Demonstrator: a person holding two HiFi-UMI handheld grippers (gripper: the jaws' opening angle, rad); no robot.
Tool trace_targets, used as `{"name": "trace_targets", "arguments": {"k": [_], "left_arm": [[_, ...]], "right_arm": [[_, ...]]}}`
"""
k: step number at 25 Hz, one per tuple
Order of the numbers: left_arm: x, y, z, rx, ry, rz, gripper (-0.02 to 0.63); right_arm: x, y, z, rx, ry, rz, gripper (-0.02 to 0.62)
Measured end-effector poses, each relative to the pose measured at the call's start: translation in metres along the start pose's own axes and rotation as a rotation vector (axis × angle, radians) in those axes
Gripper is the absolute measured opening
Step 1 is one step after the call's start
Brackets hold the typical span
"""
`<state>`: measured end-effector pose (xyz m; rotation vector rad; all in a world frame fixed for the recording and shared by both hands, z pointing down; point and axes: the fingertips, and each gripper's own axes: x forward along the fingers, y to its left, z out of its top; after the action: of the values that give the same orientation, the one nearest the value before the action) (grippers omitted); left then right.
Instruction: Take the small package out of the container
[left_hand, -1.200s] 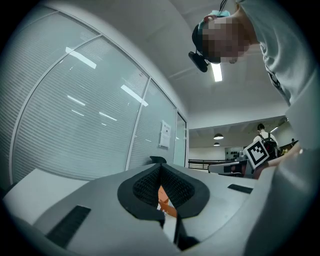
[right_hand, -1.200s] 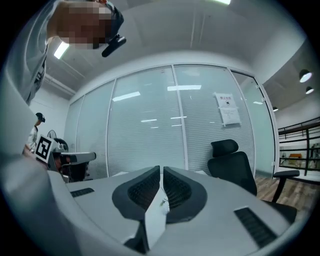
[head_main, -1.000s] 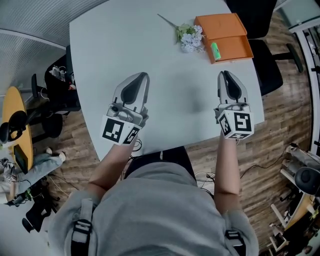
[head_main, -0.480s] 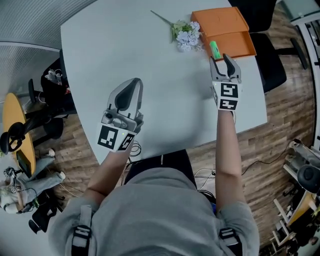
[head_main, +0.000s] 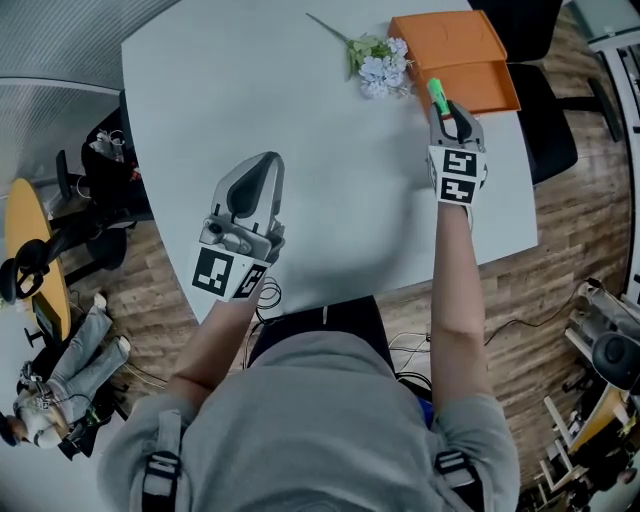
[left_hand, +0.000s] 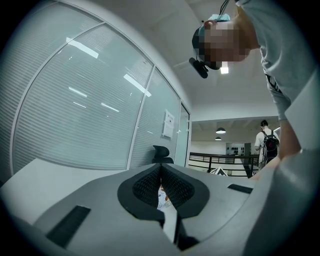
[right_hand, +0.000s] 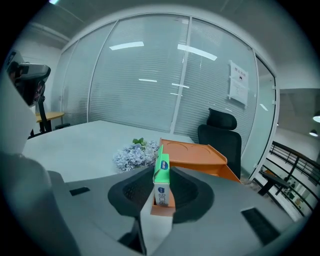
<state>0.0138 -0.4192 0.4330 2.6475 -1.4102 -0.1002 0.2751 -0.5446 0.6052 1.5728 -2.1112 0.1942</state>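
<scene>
As the right gripper (head_main: 450, 110) closes its jaws on either side without pressing, the small package (head_main: 437, 97) stands on edge in the orange container's (head_main: 460, 45) near-left corner, long axis pointing away along them; the left gripper's (head_main: 262, 165) jaws sit together.

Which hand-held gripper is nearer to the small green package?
Right. The right hand-held gripper has the small green package between its closing jaws. The left hand-held gripper is far away, shut, over the table's near left part.
</scene>
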Motion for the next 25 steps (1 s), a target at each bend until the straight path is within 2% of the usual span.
{"name": "trace_targets", "arguments": {"k": [4, 11, 19, 25], "left_arm": [[0.0, 0.001, 0.009, 0.023, -0.014, 0.005, 0.02], [-0.008, 0.01, 0.041, 0.063, -0.072, 0.038, 0.02], [-0.035, -0.007, 0.078, 0.065, -0.141, 0.043, 0.019], [-0.066, -0.023, 0.101, 0.066, -0.167, 0.051, 0.019]], "right_arm": [[-0.018, -0.005, 0.022, 0.022, -0.068, -0.011, 0.117], [-0.088, 0.001, 0.093, 0.042, -0.241, 0.012, 0.115], [-0.195, 0.049, 0.15, 0.067, -0.375, 0.084, 0.114], [-0.271, 0.082, 0.176, 0.077, -0.448, 0.083, 0.114]]}}
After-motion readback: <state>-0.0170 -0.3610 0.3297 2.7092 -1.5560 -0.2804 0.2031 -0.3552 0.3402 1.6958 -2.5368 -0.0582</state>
